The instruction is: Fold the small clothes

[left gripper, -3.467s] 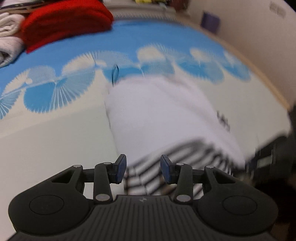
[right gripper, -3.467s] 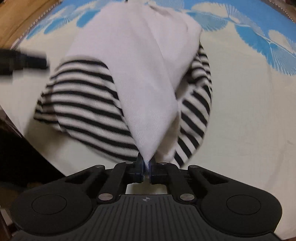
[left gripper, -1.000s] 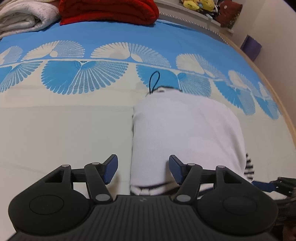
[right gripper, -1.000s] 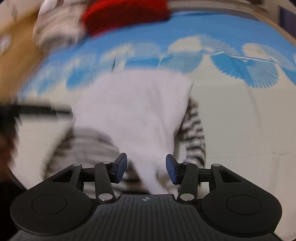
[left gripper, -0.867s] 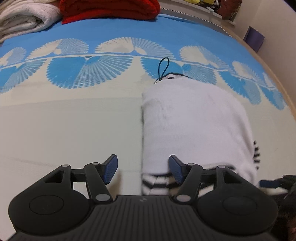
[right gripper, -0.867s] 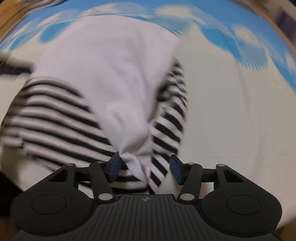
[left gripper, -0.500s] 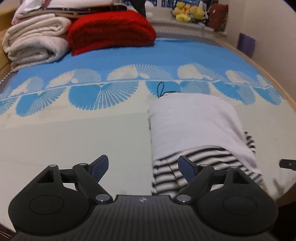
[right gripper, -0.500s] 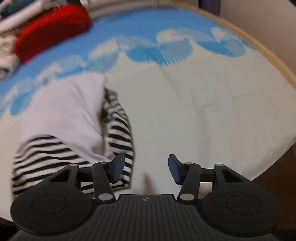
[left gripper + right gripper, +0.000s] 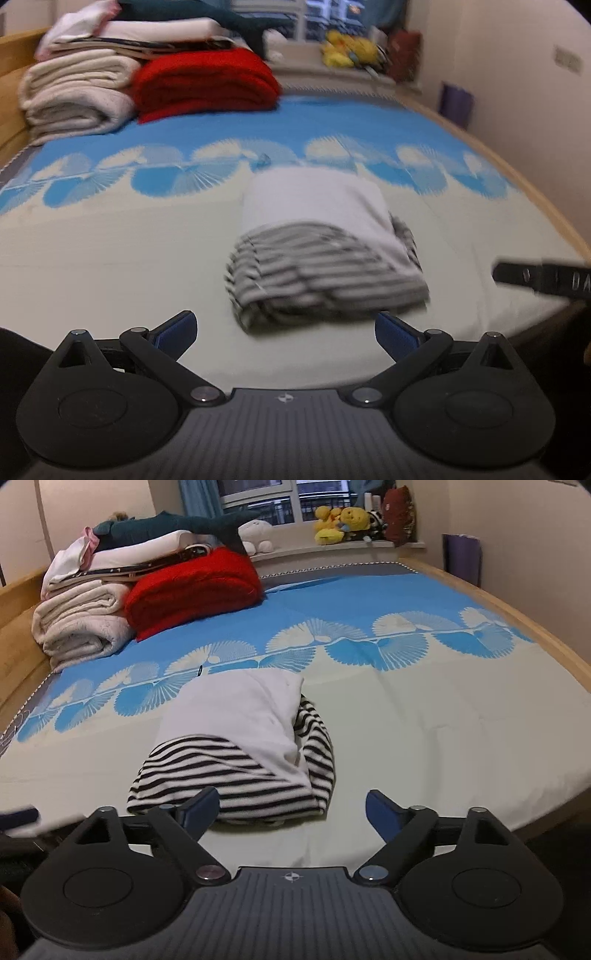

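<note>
Both the left gripper [image 9: 286, 334] and the right gripper [image 9: 291, 806] hover spread wide and empty just short of a striped-and-white garment [image 9: 243, 746], which lies folded on the bed [image 9: 461, 731] near its front edge. The fold looks nearly finished; next likely comes a final tuck or moving it toward the red blanket [image 9: 192, 587] beyond.

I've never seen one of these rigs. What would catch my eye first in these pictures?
Probably the folded white and black-striped garment, lying alone on the pale near part of the bed, with both the left gripper and the right gripper open and holding nothing. Next, the bright red blanket beside rolled cream blankets at the far left.
</note>
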